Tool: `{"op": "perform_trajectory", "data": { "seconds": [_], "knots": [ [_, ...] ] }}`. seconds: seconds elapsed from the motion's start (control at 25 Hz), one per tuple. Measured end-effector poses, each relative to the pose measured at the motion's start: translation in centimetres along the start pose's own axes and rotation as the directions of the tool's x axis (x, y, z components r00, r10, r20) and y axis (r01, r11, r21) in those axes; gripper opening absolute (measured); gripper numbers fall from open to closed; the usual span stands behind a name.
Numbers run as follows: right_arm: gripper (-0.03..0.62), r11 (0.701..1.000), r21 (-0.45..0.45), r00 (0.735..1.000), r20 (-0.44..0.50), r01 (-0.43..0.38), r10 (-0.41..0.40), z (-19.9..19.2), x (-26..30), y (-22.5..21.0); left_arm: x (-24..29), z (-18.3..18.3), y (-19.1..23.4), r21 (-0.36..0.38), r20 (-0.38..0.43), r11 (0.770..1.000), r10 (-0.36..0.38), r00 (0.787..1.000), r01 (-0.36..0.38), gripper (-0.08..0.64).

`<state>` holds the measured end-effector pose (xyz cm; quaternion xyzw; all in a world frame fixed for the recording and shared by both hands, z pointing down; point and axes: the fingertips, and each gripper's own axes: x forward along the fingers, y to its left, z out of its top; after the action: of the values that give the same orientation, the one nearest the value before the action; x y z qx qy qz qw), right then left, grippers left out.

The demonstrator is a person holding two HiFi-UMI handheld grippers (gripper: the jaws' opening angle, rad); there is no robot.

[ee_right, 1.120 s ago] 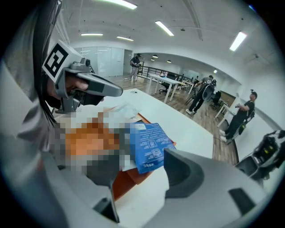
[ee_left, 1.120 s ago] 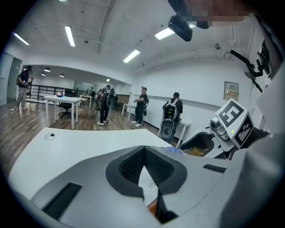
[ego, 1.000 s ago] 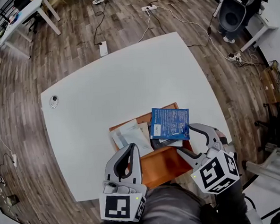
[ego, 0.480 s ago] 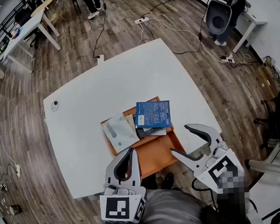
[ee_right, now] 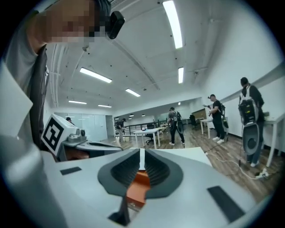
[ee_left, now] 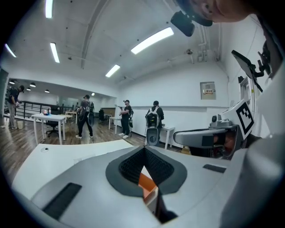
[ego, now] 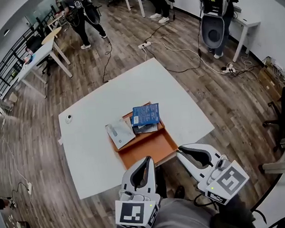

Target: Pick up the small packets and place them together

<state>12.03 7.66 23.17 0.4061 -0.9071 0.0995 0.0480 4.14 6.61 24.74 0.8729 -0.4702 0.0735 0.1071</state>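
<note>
While left gripper (ego: 147,159), just-closed right gripper (ego: 179,152) pinch nothing | one tray (ego: 152,149), maybe three packets (ego: 146,114)

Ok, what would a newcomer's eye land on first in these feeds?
The orange tray near the white table's front edge, with a bright blue packet at its far end and a white packet lying across its left rim. Then the left gripper and right gripper, held by the table's front edge. The right's jaws have just been closing, with nothing between them.
</note>
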Motion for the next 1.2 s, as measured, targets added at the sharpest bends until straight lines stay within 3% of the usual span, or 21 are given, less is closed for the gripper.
{"op": "perform_trajectory", "data": {
  "seconds": [0.2,0.48,1.2],
  "knots": [
    [0.029,0.999,0.031,0.994,0.102,0.042,-0.045,1.4,-2.8,2.6,-1.8,1.4,-4.5,0.052,0.051,0.998,-0.042,0.998,0.039,-0.003],
    [0.029,0.996,-0.030,0.978,0.196,0.083,-0.075,3.6,-4.5,4.3,-2.8,3.7,-7.0,0.115,0.114,0.993,-0.034,0.993,0.021,-0.003],
    [0.006,0.994,-0.048,0.974,0.210,0.096,-0.084,3.7,-4.4,4.7,-3.0,5.0,-7.4,0.148,0.136,0.989,-0.031,0.990,0.010,-0.003]
  ]
}}
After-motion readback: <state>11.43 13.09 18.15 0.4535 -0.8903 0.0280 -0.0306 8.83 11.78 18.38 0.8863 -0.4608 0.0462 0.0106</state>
